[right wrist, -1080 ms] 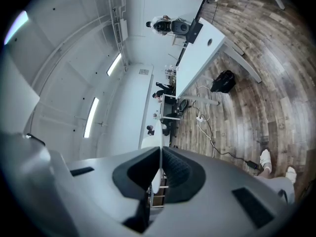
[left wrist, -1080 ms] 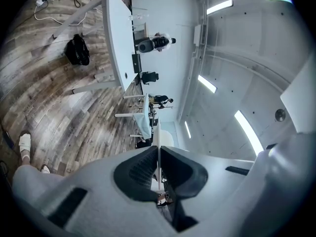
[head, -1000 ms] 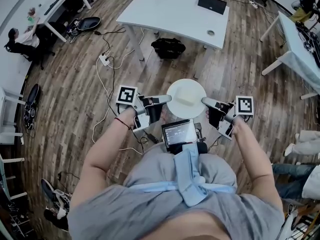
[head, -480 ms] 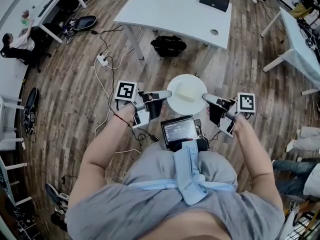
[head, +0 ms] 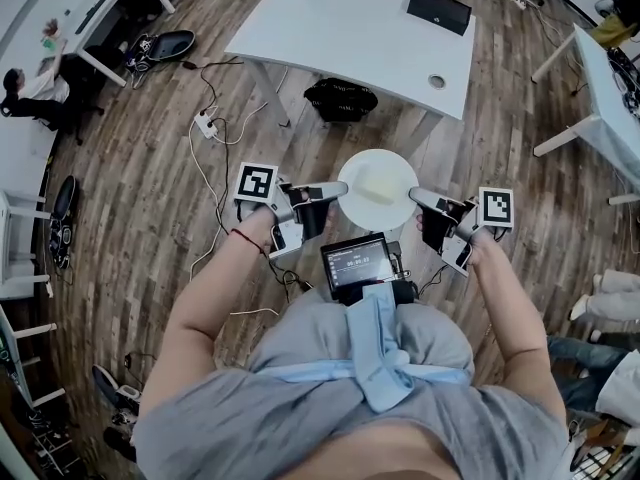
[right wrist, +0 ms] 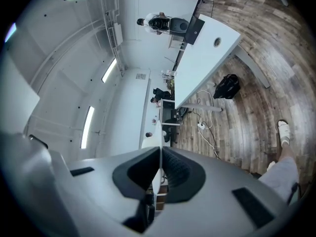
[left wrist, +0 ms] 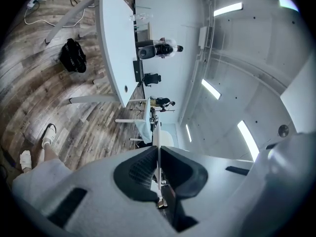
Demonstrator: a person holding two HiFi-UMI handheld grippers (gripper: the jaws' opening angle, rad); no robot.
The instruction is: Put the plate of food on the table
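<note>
A round white plate (head: 377,190) with a pale block of food (head: 375,185) on it is carried level in front of me, above the wooden floor. My left gripper (head: 340,187) is shut on the plate's left rim and my right gripper (head: 412,196) is shut on its right rim. In the left gripper view the plate (left wrist: 158,147) shows edge-on as a thin white line pinched between the dark pads; the right gripper view shows the plate (right wrist: 159,164) the same way. The white table (head: 352,34) stands ahead, a short way beyond the plate.
A black laptop (head: 439,10) lies at the table's far right, and a round cable hole (head: 436,82) sits near its right end. A black bag (head: 340,99) lies under the table. A power strip with cables (head: 208,124) is on the floor at left. Another desk (head: 605,88) stands at right.
I have moved a little forward with the plate; the table sits nearer and slightly right in view. Both grippers keep their hold on the rim.
</note>
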